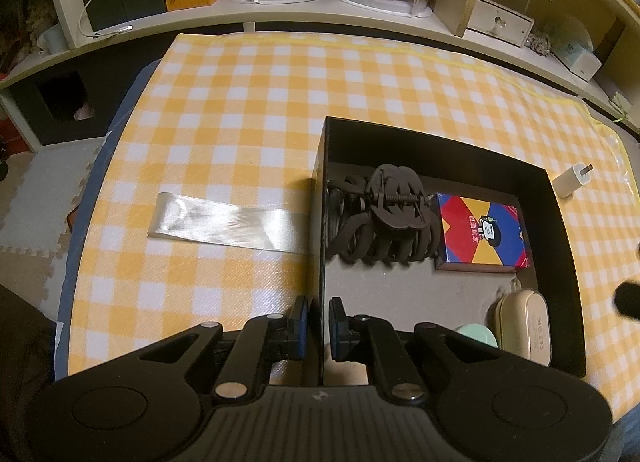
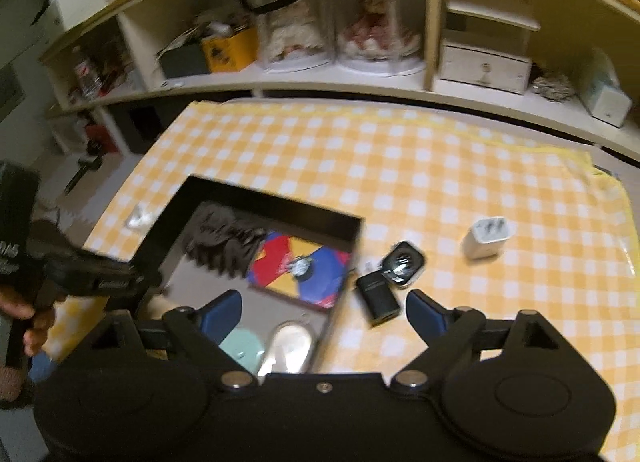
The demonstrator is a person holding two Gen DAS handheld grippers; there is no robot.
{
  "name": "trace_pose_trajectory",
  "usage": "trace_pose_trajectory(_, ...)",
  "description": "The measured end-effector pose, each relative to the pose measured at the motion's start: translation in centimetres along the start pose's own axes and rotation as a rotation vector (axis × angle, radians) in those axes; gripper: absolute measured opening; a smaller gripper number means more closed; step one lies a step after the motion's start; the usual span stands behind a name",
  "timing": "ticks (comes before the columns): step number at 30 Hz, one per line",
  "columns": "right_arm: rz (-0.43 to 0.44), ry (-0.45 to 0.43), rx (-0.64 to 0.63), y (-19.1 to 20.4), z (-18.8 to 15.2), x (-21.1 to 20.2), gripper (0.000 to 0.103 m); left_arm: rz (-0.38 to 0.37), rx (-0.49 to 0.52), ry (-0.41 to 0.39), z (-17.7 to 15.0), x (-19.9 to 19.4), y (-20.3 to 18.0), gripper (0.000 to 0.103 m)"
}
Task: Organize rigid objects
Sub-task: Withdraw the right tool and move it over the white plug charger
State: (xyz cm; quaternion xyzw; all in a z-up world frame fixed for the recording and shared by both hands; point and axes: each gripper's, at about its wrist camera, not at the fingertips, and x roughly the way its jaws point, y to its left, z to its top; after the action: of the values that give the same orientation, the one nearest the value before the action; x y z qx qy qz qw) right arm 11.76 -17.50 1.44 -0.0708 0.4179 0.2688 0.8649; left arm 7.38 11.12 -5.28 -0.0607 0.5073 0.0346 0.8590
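A black open box (image 1: 560,230) sits on the yellow checked cloth. My left gripper (image 1: 319,322) is shut on the box's left wall (image 1: 320,246). Inside lie a dark hair claw (image 1: 384,214), a colourful card box (image 1: 480,234), a beige case (image 1: 524,326) and a mint round thing (image 1: 478,336). My right gripper (image 2: 324,310) is open and empty above the box's right wall (image 2: 340,298). Just right of the box lie a black adapter (image 2: 378,298) and a small black square device (image 2: 404,264). A white charger plug (image 2: 486,238) lies farther right; it also shows in the left wrist view (image 1: 571,180).
A shiny ribbon strip (image 1: 228,228) lies on the cloth left of the box. Shelves (image 1: 320,10) with doll cases and boxes run along the back. The cloth's left edge drops to floor mats (image 1: 36,198).
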Motion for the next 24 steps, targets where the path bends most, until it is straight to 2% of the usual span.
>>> trace_pose_trajectory(2,-0.022,-0.008,0.026,-1.2,0.2,0.1,0.1,0.003,0.003,0.0,0.0,0.0,0.0,0.011)
trace_pose_trajectory(7,-0.087,-0.076,0.066,-4.3,0.5,0.5,0.103,0.008,0.01,0.0,-0.1,0.0,-0.1,0.011)
trace_pose_trajectory(15,-0.181,-0.12,0.199,-10.4,1.2,3.5,0.103,0.014,0.017,-0.001,-0.1,0.0,-0.2,0.011)
trace_pose_trajectory(20,-0.255,-0.099,0.095,-12.2,1.7,6.7,0.103,0.015,0.019,-0.001,-0.1,0.0,-0.3,0.011)
trace_pose_trajectory(22,-0.256,-0.072,0.076,-12.9,2.0,7.9,0.102,0.015,0.019,-0.001,-0.1,0.0,-0.3,0.011)
trace_pose_trajectory(24,-0.2,-0.054,0.101,-13.9,2.1,8.7,0.096,0.016,0.021,-0.001,-0.1,0.0,-0.3,0.011)
